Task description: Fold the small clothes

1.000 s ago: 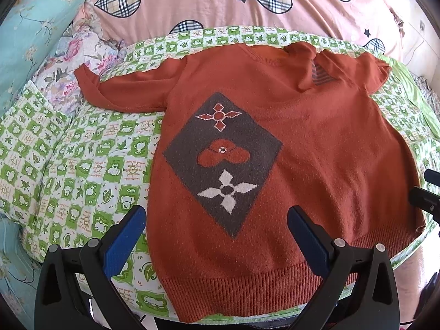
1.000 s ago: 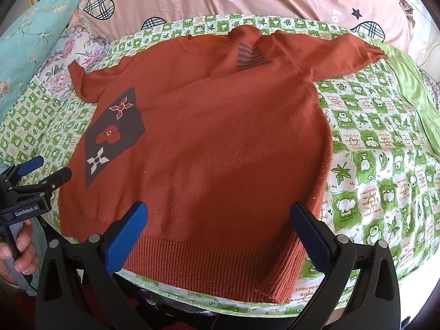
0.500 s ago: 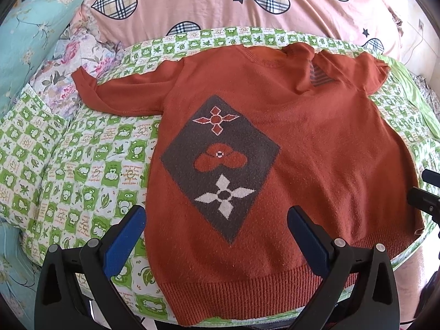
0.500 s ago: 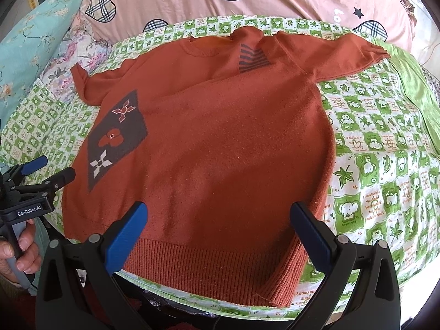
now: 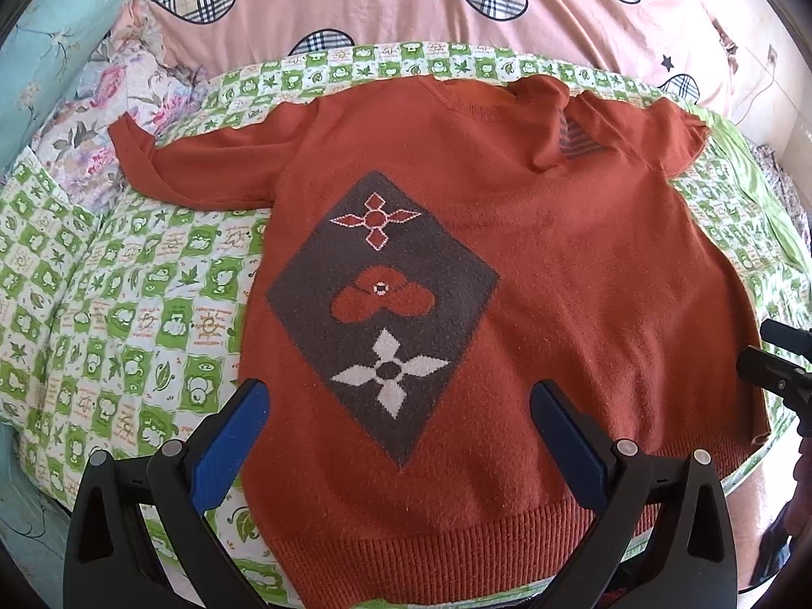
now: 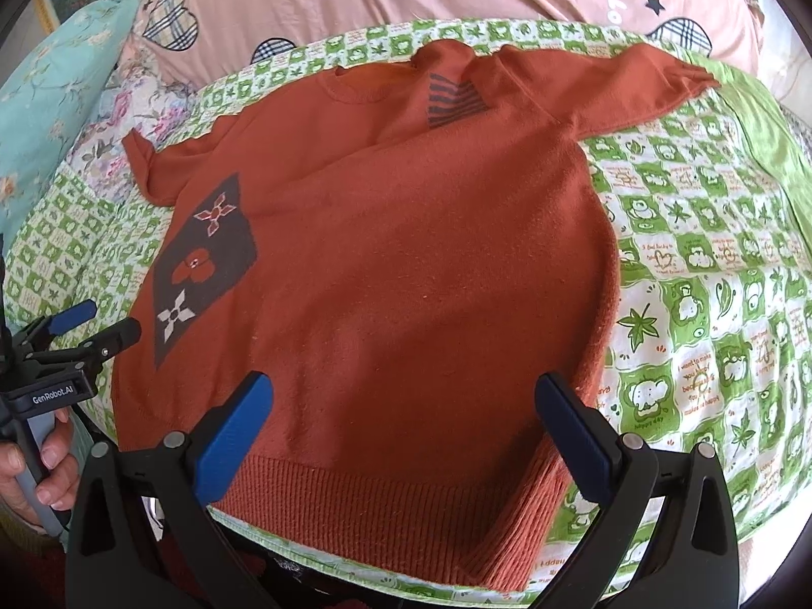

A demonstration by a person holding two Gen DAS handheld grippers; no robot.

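Note:
A small rust-orange sweater [image 5: 558, 264] with a dark diamond patch [image 5: 380, 304] lies flat, front up, on a green checked quilt [image 5: 127, 314]. Both sleeves are spread out, and the right shoulder is a little rumpled near the collar. It also shows in the right wrist view [image 6: 406, 254]. My left gripper [image 5: 401, 411] is open and empty, hovering over the hem's left half. My right gripper [image 6: 406, 406] is open and empty over the hem's right half, and its tips show in the left wrist view [image 5: 776, 360]. The left gripper also shows in the right wrist view [image 6: 96, 325].
A pink duvet with plaid hearts [image 5: 406, 5] is piled behind the sweater. A teal floral pillow [image 5: 45, 35] lies at the far left. A plain green cloth [image 6: 751, 116] lies at the right. The bed's front edge is just below the hem.
Both grippers have moved slightly forward and the left one a little left over the sweater. Both stay open. The sweater has not moved.

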